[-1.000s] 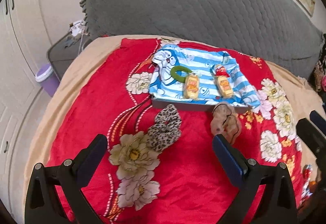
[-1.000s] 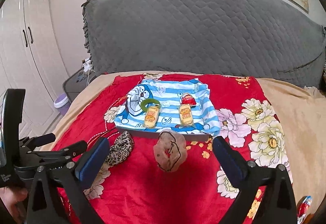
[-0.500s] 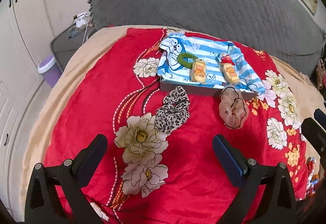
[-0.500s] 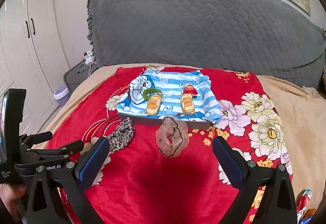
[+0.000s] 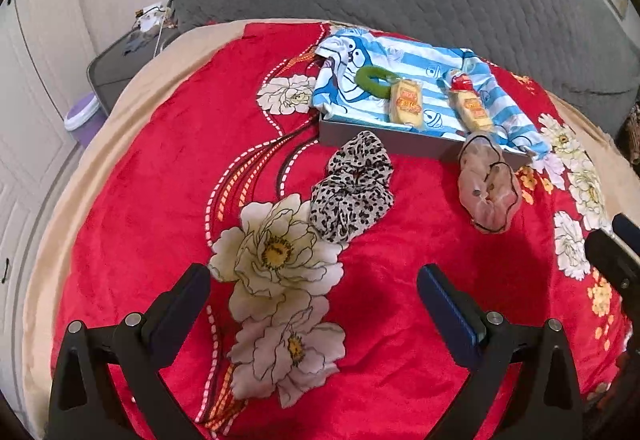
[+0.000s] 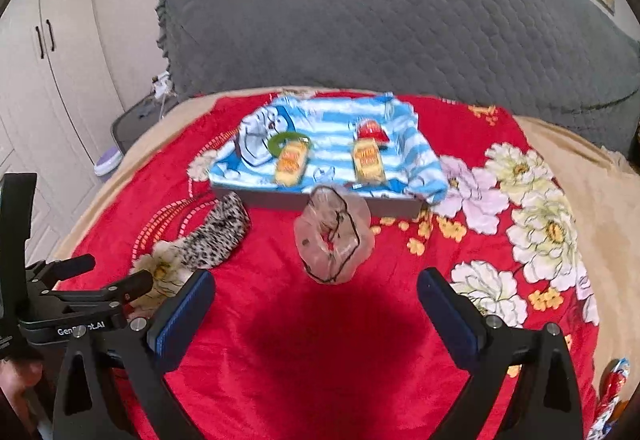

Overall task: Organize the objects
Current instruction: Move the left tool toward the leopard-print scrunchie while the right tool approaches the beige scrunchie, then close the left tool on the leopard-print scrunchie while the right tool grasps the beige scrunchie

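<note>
Both my sets of fingers stand wide and hold nothing. The left fingers (image 5: 313, 290) hang over the red blanket (image 5: 160, 199) on the bed; ahead of them, a little toward the right finger, lies the leopard scrunchie (image 5: 352, 187), just short of the tray (image 5: 380, 133). The pink scrunchie (image 6: 334, 236) lies straight ahead of my right fingers (image 6: 316, 294), between the two pads' lines, its far edge against or just touching the tray wall; I cannot tell which.

In the tray, on a blue striped cloth (image 6: 332, 127), sit a green ring (image 6: 290, 141), two yellow packets (image 6: 292, 161) and a small red piece I cannot make out.

I judge both scrunchies to be light, soft and springy: they will squash flat under the pads and cannot break. The pink one looks sheer, with a thin black elastic lying over it, so a shallow pinch could catch only the elastic or a loose fold. Better to close across the thick gathered ring itself, one pad outside and one in the hole, low but clear of the plush blanket, which would easily bunch up with it.
</note>
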`<state>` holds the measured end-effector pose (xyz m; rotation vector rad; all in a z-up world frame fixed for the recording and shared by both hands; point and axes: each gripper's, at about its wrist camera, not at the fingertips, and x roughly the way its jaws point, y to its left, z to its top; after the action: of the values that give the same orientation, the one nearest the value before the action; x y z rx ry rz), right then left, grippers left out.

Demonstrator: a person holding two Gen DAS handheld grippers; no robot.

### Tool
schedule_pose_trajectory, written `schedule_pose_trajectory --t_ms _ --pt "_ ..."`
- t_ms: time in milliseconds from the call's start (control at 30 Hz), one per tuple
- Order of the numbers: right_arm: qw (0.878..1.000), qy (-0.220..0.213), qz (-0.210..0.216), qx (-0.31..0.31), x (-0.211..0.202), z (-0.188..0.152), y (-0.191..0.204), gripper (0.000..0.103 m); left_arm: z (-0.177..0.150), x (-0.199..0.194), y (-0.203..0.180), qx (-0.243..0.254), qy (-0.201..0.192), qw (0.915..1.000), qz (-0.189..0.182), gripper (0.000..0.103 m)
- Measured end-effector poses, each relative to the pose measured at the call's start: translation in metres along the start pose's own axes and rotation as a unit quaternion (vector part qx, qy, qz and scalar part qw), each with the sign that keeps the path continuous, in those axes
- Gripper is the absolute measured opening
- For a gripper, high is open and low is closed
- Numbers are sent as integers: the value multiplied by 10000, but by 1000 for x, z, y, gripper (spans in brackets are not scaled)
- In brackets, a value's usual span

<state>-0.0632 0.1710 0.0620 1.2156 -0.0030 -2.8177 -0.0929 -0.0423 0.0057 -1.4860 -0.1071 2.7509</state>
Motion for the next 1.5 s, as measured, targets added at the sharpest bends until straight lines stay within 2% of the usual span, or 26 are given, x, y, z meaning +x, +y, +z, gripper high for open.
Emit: schedule_pose_trajectory --t_ms 500,933,1300,1333,1433,1467,1500 --pt "9995 307 -78 62 66 11 -7 102 21 65 -13 233 175 9996 -44 102" --pt "9983 548 -198 13 123 23 -13 102 43 101 -29 396 138 9988 -238 102" --pt "9969 736 -266 48 158 26 -18 102 55 129 -25 220 133 9989 -404 102" --pt "9967 761 -269 51 161 26 -19 99 56 130 -25 224 123 9987 -431 101" --pt "9961 848 -225 102 169 26 -22 85 57 135 -27 228 168 9981 -543 88" --pt "9958 886 -190 123 171 26 -22 77 57 136 -27 215 194 9979 -585 78" --pt "9957 901 -174 137 173 25 -23 74 57 138 -28 212 236 9975 -639 71"
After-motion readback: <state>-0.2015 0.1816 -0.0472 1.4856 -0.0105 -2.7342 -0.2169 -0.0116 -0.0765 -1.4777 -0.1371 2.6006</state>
